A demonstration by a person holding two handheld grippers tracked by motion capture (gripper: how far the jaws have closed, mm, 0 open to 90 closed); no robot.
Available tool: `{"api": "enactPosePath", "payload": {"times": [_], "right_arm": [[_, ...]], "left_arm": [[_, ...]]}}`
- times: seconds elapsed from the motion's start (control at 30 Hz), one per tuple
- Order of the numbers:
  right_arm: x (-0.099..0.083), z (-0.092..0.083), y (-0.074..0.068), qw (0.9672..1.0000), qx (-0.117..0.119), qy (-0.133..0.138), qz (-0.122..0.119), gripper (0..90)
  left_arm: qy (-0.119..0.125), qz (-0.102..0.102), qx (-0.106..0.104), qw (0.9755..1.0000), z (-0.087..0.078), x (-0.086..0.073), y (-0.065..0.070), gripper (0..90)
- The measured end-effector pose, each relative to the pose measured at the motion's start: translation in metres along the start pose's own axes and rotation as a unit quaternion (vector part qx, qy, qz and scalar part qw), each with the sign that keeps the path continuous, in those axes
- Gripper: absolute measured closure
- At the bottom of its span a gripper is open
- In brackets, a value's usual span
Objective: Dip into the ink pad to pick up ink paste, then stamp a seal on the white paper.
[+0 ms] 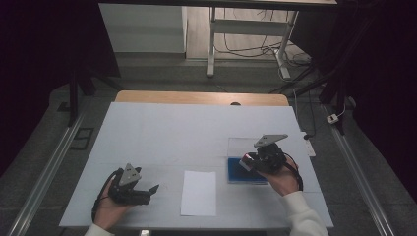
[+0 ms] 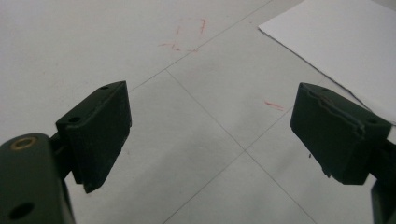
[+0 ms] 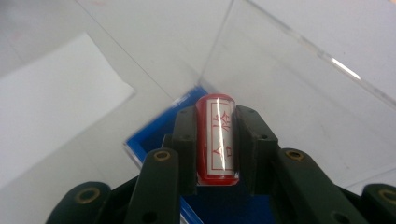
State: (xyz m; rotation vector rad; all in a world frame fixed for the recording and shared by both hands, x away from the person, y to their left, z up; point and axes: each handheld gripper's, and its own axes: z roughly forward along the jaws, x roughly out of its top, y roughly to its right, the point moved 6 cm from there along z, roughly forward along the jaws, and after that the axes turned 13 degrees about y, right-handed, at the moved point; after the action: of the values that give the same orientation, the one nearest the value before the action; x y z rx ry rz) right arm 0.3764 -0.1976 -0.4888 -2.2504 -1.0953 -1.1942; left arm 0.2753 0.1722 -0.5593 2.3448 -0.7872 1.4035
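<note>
One red stamp [image 3: 216,140] clamped between right tool [image 3: 216,144] jaws

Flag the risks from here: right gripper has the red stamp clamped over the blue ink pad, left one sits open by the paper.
1. The red stamp is a smooth cylinder in the right gripper; it could roll or slip when pressed down.
2. The clear lid stands open just behind the blue ink pad; the gripper might bump it.
3. The white paper lies loose; the left gripper is open beside it, so the sheet may shift when stamped.
</note>
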Motion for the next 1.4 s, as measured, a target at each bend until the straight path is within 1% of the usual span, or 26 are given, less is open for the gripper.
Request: {"api": "enactPosePath", "payload": {"times": [0.1,0.13,0.17,0.23,0.43,0.5,0.57,0.77,0.93,1.17,1.2,1.4], "right_arm": [[0.002,-0.002,-0.001,1.0,0.004,0.006,-0.002,70.0],[0.003,-0.002,-0.004,0.9999,0.007,0.007,-0.001,70.0],[0.003,-0.002,-0.004,0.9999,0.007,0.008,-0.005,70.0],[0.005,-0.002,-0.007,0.9999,0.01,0.012,-0.004,70.0],[0.011,-0.004,-0.013,0.9994,0.016,0.027,-0.017,70.0],[0.013,-0.005,-0.014,0.9993,0.016,0.03,-0.017,70.0],[0.016,-0.008,-0.015,0.9988,0.017,0.037,-0.027,70.0],[0.02,-0.01,-0.02,0.9985,0.016,0.045,-0.027,69.9],[0.025,-0.01,-0.028,0.9978,0.026,0.053,-0.029,69.9],[0.028,-0.009,-0.035,0.9973,0.035,0.055,-0.035,69.9],[0.028,-0.008,-0.038,0.997,0.039,0.056,-0.037,69.9],[0.028,-0.004,-0.044,0.9967,0.046,0.053,-0.041,69.9]], "left_arm": [[0.0,0.002,-0.001,1.0,0.0,0.0,0.001,13.0],[0.0,0.002,0.0,1.0,0.0,0.0,0.001,13.0],[0.0,0.002,-0.001,1.0,0.0,0.001,0.001,13.0],[0.0,0.002,-0.001,1.0,0.0,0.001,0.001,13.0],[0.002,0.003,-0.001,1.0,0.0,0.001,0.001,13.0],[0.001,0.003,-0.001,1.0,-0.001,0.001,0.001,13.0],[0.002,0.003,-0.001,1.0,0.0,0.001,0.001,13.0],[0.003,0.003,0.001,1.0,-0.001,0.001,0.0,13.0],[0.003,0.005,0.0,1.0,-0.001,0.001,0.0,13.0],[0.003,0.005,0.0,1.0,-0.001,0.001,0.001,13.0],[0.003,0.005,0.001,1.0,-0.001,0.002,0.001,13.0],[0.003,0.005,0.0,1.0,-0.001,0.001,0.0,13.0]]}}
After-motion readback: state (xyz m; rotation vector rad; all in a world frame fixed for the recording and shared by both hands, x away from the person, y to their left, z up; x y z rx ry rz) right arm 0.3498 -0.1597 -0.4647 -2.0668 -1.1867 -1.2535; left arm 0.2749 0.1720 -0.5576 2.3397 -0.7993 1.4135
